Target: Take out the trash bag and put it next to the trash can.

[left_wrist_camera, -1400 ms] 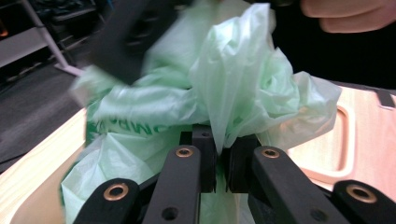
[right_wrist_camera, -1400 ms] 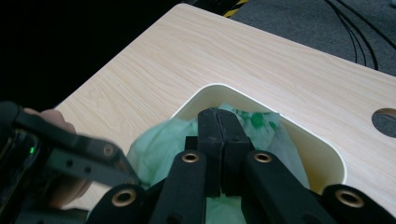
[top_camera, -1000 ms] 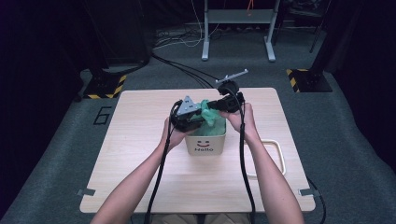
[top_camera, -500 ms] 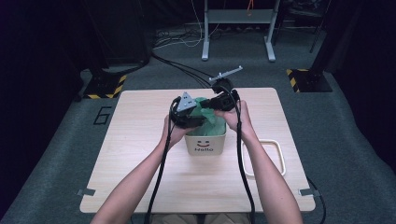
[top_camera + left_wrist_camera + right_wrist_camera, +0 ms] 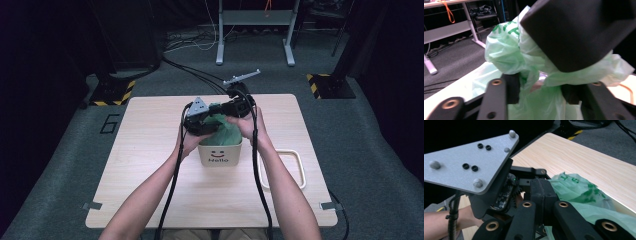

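A small white bin (image 5: 220, 157) printed with a smiley and "Hello" stands mid-table, lined with a thin green plastic bag (image 5: 227, 131). Both grippers meet just above it at the bag's bunched top. My left gripper (image 5: 214, 124) comes in from the left. Its jaws have just been closing, and folds of the green bag (image 5: 524, 57) hang between them (image 5: 541, 91) without being squeezed flat. My right gripper (image 5: 220, 108) reaches across from the right, its black jaws shut (image 5: 541, 191) on the green bag's (image 5: 576, 187) film. The left gripper's grey plate (image 5: 471, 162) sits close in front.
The wooden table (image 5: 150, 165) has bare surface to the left and in front of the bin. A white loop-shaped frame (image 5: 292, 170) lies at the right beside my right forearm. Behind the table are floor cables and a metal stand (image 5: 252, 30).
Both hands stay over the bin. The right gripper has edged slightly down and left toward the left gripper, and the bag's top looks more bunched.
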Available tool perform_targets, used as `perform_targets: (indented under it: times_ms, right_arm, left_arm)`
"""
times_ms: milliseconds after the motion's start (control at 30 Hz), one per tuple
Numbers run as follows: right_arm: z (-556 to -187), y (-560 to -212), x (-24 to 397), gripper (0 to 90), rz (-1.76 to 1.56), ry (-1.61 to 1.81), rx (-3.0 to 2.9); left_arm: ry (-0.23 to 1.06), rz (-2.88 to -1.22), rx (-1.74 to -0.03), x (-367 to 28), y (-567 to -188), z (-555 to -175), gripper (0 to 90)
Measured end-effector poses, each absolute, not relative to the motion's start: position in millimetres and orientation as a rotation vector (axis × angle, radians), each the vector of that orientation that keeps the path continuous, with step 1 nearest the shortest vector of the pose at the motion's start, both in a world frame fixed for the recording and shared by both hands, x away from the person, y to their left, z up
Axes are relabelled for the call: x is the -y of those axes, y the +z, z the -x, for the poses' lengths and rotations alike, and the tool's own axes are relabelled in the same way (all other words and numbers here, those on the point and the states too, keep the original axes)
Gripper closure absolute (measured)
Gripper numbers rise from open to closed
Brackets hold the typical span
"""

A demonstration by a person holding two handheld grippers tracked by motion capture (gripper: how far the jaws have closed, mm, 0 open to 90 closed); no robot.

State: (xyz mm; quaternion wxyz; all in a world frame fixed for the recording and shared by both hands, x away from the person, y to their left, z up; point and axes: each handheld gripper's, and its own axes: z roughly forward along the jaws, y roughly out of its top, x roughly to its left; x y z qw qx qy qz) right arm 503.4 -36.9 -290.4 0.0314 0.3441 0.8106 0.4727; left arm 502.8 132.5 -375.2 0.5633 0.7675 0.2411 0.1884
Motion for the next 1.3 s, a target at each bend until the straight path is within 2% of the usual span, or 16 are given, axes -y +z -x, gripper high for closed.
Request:
perform_targets:
  times_ms: [133,233,400,600,800,900,1033,1133,1300]
  right_arm:
    - [-503.1,-291.3,41.2,90.0,-1.057,1.499,-2.476]
    - [-503.3,-293.3,45.6,90.0,-1.069,1.529,-2.461]
    - [-500.9,-293.7,54.0,89.2,-1.063,1.561,-2.414]
    - [-495.5,-291.2,69.1,80.5,-1.078,1.58,-2.319]
    - [-485.4,-288.7,81.7,62.2,-1.09,1.555,-2.234]
    - [-476.8,-289.0,86.4,45.3,-1.103,1.519,-2.184]
    - [-461.6,-296.1,90.6,30.7,-1.119,1.45,-2.131]
    - [-448.4,-306.5,89.1,23.0,-1.145,1.411,-2.107]
    - [-425.6,-331.8,81.0,15.2,-1.138,1.354,-2.059]
  left_arm:
    - [0.387,-1.752,-0.569,-135.6,-375.5,-505.7,78.7]
    - [0.374,-1.73,-0.58,-137.3,-375.4,-507.3,86.5]
    - [0.374,-1.724,-0.6,-138.1,-372.4,-508.7,88.3]
    - [0.388,-1.73,-0.605,-140.0,-366.8,-509.1,88.5]
    - [0.395,-1.725,-0.616,-143.3,-359.2,-511.2,88.5]
    - [0.405,-1.725,-0.619,-144.6,-353.8,-511.7,88.5]
    - [0.41,-1.727,-0.624,-146.3,-347.7,-512.5,88.5]
    - [0.406,-1.725,-0.627,-147.0,-343.8,-513.8,88.5]
    - [0.404,-1.72,-0.643,-148.3,-338.5,-515.4,88.5]
